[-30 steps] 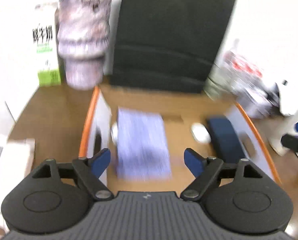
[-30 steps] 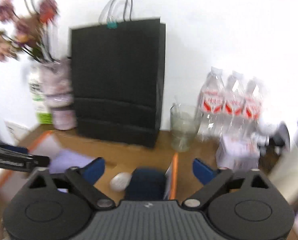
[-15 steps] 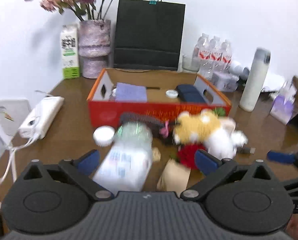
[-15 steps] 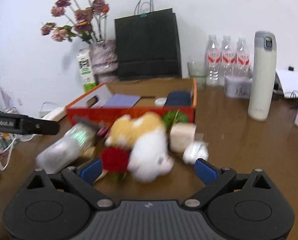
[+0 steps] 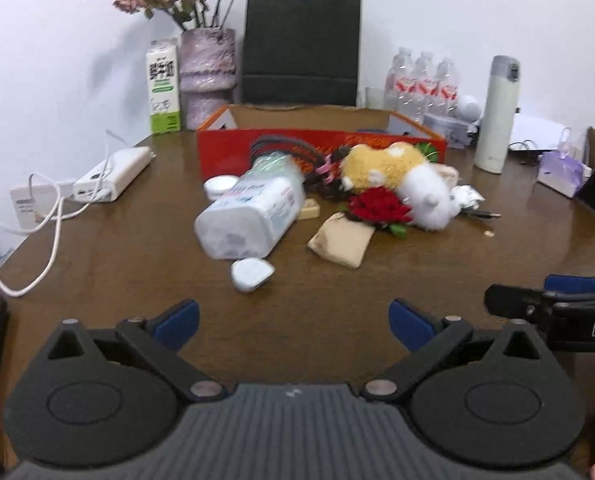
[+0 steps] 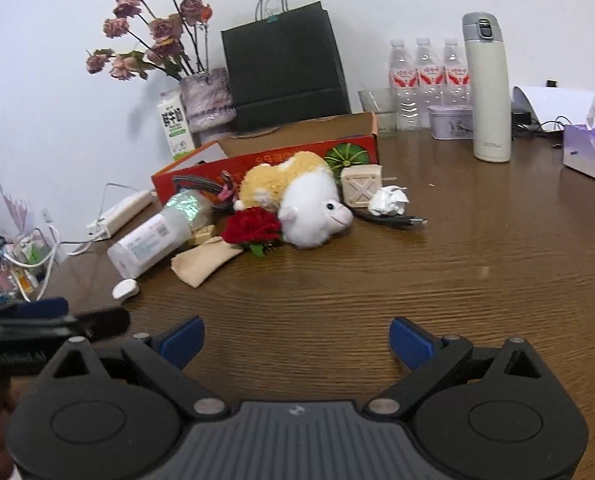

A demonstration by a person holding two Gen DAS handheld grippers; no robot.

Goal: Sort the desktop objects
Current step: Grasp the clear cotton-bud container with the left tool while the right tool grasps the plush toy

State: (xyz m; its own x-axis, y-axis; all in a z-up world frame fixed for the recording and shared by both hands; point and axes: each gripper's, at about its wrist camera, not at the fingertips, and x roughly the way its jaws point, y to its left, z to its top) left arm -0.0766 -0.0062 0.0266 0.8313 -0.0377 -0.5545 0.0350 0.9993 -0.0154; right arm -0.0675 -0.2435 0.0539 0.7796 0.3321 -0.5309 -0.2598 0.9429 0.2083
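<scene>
Sorting looks barely started, judged from the pile: most things lie loose on the desk (image 6: 477,264) in front of the red box (image 5: 225,150); the box's inside is not visible now. Left gripper (image 5: 293,322) and right gripper (image 6: 297,340) both hover over bare wood w/ jaws wide open, holding nothing. Left to sort: a clear plastic bottle (image 5: 253,210) lying on its side, a fluffy plush toy (image 6: 297,196), yellow & white, a red fabric rose (image 6: 253,226), a beige soft pouch (image 5: 341,238), a small white rounded case (image 5: 251,274), a crumpled paper ball (image 6: 389,200), etc.
</scene>
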